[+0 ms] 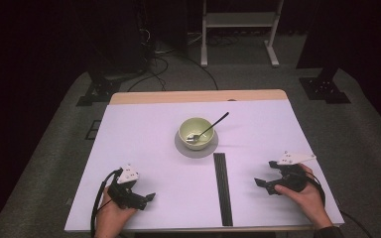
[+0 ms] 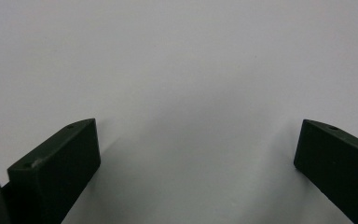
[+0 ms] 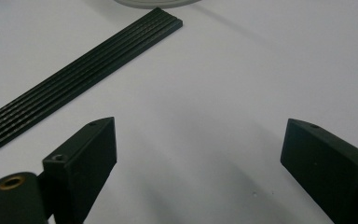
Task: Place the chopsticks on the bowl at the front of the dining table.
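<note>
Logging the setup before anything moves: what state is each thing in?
Left gripper: open, empty, low over the table.
Right gripper: open, empty.
Bowl: upright on a grey plate.
Spoon: in the bowl, handle leaning on the rim.
Black strip: flat on the table.
</note>
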`<state>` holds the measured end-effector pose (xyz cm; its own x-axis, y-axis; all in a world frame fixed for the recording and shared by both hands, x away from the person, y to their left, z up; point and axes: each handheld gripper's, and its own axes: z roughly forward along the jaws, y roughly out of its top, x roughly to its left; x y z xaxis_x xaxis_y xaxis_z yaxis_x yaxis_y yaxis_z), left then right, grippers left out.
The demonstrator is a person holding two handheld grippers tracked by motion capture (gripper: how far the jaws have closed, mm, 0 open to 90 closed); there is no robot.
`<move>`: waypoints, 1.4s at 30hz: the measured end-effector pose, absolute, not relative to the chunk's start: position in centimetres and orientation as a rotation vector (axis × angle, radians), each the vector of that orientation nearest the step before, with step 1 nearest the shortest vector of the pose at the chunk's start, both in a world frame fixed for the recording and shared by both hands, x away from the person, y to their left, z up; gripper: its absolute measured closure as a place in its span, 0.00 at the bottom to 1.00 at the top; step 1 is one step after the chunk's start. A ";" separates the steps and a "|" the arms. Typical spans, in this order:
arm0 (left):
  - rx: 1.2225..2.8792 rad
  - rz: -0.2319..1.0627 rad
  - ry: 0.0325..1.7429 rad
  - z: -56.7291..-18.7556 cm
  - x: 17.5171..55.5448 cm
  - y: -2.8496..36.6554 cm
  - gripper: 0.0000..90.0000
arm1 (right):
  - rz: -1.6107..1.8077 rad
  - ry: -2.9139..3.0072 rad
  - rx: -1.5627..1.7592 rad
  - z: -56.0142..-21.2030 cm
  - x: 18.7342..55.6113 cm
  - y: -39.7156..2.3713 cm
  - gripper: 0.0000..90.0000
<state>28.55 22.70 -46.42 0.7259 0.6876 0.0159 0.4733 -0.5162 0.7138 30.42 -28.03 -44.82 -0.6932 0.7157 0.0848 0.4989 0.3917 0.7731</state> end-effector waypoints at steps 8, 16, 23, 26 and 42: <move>2.214 0.388 0.874 -46.4 28.6 22.7 0.00 | 1.193 2.396 1.064 -44.7 30.7 -27.6 0.10; 2.214 0.388 0.874 -46.4 28.6 22.7 0.00 | 1.195 2.401 1.055 -44.6 31.0 -27.1 0.10; 2.214 0.387 0.874 -46.4 28.5 22.7 0.00 | 1.204 2.405 1.052 -44.5 31.3 -26.5 0.10; 2.214 0.387 0.874 -46.4 28.5 22.7 0.00 | 1.208 2.408 1.043 -44.5 31.5 -26.2 0.10; 2.214 0.387 0.874 -46.4 28.5 22.7 0.00 | 1.219 2.423 1.034 -44.3 32.1 -25.1 0.10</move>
